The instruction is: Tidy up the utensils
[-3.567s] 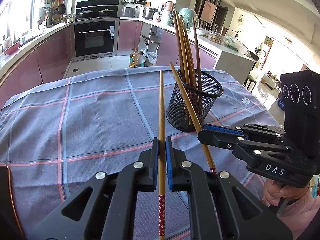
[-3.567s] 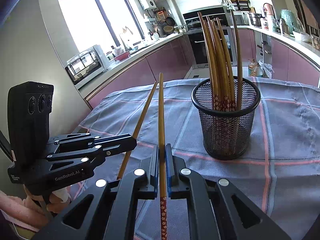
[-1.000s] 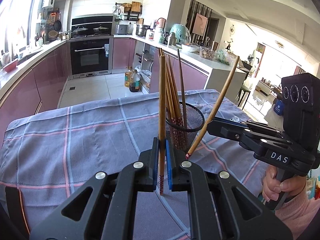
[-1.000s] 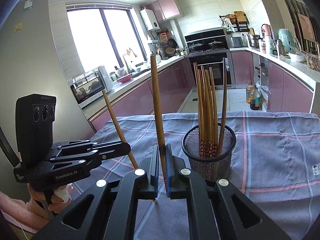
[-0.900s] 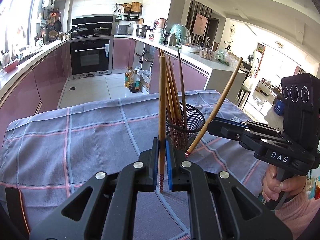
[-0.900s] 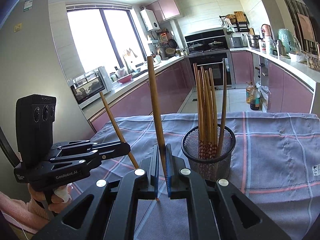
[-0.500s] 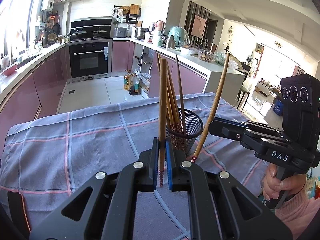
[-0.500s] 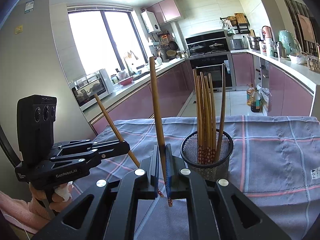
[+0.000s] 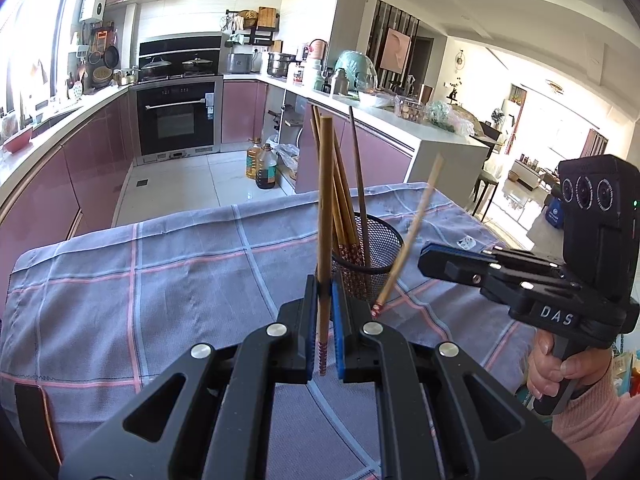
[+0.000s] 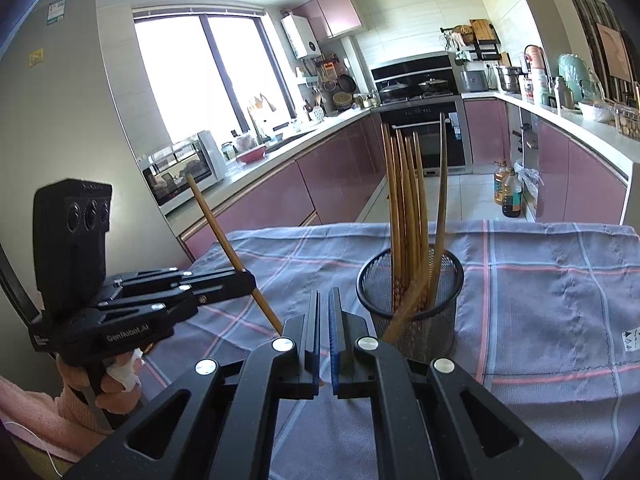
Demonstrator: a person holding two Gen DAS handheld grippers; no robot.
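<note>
in the left wrist view, the left gripper (image 9: 324, 285) fills the bottom centre, its blue pads clamped on a wooden chopstick (image 9: 325, 200). the stick stands almost upright, with its patterned end poking out below the pads. at the right edge a hand (image 9: 560, 364) in a pink sleeve (image 9: 588, 412) holds the right gripper (image 9: 430, 258), which points toward the frame's centre.

in the right wrist view, the right gripper's own fingers (image 10: 316, 320) sit bottom centre. they are drawn in to a thin slit with nothing between them. at lower left, the left gripper (image 10: 248, 278) pinches its chopstick (image 10: 216, 224), which slants toward the upper left.

just past the fingertips lies a second, blurred chopstick (image 9: 412, 232), in no grip. it leans across the near side of the black mesh holder (image 9: 384, 236), patterned end low by the base. i cannot tell whether it touches the holder.

the holder stands on the grey checked tablecloth (image 9: 160, 280), right of centre in both views. a bunch of chopsticks (image 10: 404, 200) stands upright in it.

beyond the table are pink cabinets, a black oven (image 9: 176, 120) at upper centre, and oil bottles (image 9: 264, 164) on the floor. a bright window (image 10: 200, 80) is at upper left in the right wrist view.
</note>
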